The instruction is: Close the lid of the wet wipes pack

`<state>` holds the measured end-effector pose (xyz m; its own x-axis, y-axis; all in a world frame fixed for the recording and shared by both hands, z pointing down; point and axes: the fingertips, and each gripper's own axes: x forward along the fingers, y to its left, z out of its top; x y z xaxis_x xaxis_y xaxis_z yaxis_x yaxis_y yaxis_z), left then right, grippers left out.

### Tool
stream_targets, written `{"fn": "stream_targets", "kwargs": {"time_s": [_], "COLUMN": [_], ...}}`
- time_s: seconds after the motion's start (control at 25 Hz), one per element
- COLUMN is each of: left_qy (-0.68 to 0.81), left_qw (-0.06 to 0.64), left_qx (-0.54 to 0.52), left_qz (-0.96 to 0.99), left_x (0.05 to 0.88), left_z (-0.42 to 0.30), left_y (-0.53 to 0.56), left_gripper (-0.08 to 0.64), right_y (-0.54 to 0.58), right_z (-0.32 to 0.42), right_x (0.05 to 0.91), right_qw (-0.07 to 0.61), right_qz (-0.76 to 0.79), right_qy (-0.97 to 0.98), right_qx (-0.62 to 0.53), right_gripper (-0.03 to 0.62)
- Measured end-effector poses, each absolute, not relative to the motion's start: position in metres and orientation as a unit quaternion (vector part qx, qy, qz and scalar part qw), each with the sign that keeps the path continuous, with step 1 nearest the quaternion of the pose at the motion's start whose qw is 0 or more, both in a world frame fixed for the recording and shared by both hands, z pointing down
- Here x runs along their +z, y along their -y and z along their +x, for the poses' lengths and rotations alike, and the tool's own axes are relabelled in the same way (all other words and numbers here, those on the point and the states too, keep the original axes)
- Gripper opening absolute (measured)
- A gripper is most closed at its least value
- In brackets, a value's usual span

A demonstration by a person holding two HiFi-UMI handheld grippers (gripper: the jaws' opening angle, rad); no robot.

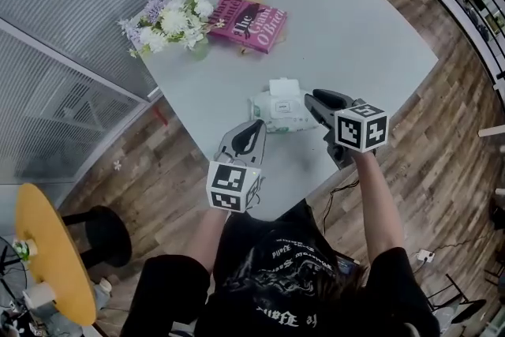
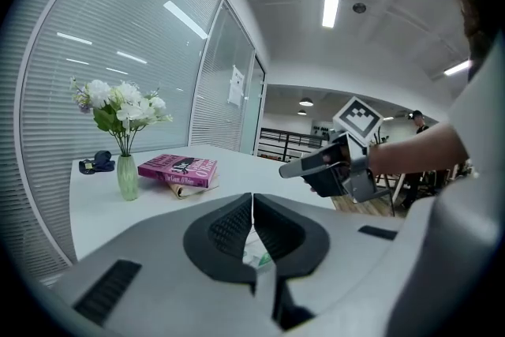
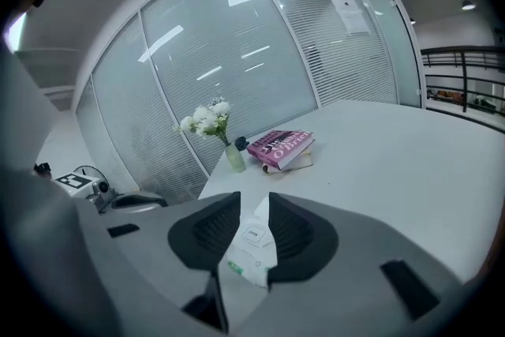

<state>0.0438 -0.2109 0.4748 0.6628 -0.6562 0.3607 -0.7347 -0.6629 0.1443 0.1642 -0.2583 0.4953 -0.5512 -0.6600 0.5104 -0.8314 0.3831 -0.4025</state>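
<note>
Sitting near the table (image 1: 355, 28) edge, wet wipes pack (image 1: 278, 113) is showing its lid (image 1: 282, 86) flipped up, so closing isn't done. Right gripper (image 1: 316, 99) is hovering just beside it w/ jaws spread, nothing pinched. Left gripper (image 1: 254, 126) is hanging near w/ jaws pressed together.

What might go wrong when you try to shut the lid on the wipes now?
1. Nothing grips the wet wipes pack. The left gripper is shut beside it, so a push on the raised lid may slide the pack across the table.
2. The right gripper has open jaws aimed at the pack. One jaw might snag the lid or dent the soft pack instead of pressing the lid flat.
</note>
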Motion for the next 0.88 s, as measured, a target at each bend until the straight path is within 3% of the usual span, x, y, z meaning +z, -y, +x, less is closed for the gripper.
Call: {"fn": "stream_targets", "kwargs": {"time_s": [0.36, 0.88], "left_qy": [0.407, 0.411], "left_qw": [0.157, 0.193], "left_qx": [0.157, 0.184], "left_qz": [0.886, 0.872], "left_x": [0.495, 0.535], "left_z": [0.048, 0.056], "left_y": [0.228, 0.256], "left_gripper": [0.008, 0.008], "right_y": [0.290, 0.332], "right_z": [0.159, 0.171], "right_x": [0.534, 0.576], "right_qw": [0.213, 0.233], "right_qz": [0.383, 0.368], "right_qy": [0.826, 0.802], "right_qx": [0.355, 0.410], "right_gripper": [0.091, 0.126]}}
